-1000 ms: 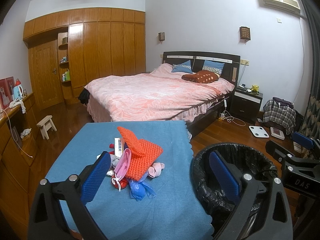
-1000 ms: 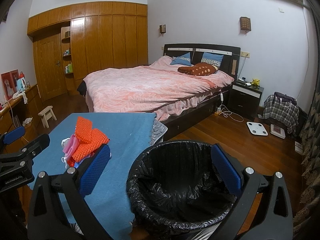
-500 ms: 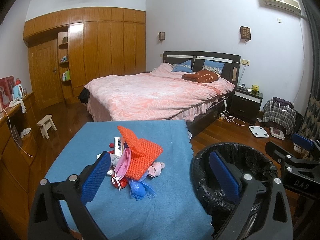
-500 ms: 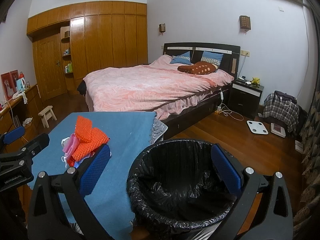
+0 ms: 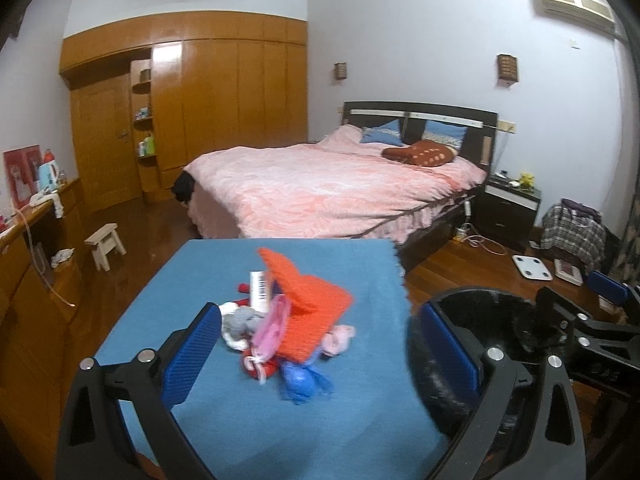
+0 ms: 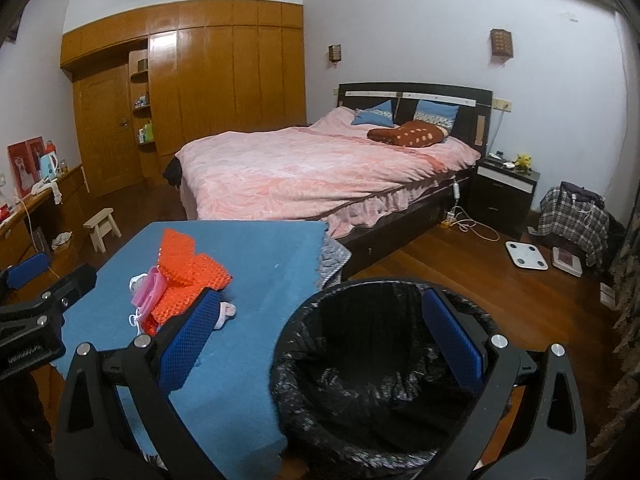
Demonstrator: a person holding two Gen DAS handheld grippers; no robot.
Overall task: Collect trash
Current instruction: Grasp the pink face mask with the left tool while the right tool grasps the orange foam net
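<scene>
Left wrist view: left gripper (image 5: pixel 320 354) spread wide with nothing between its blue pads, hanging above the blue-covered table (image 5: pixel 192 276) just short of the trash pile (image 5: pixel 288 316) — orange mesh cloth (image 5: pixel 312 300) on top, white tube (image 5: pixel 259 285), grey wad, pink scraps and a blue plastic bag (image 5: pixel 300 380) heaped together. Right wrist view: right gripper (image 6: pixel 320 340) equally wide open and empty, poised over the black-lined trash bin (image 6: pixel 360 380) standing just beside the table's right edge, pile lying off to the left. Beyond, pink-quilted bed (image 6: pixel 320 172) and wooden wardrobe (image 6: pixel 200 80).
</scene>
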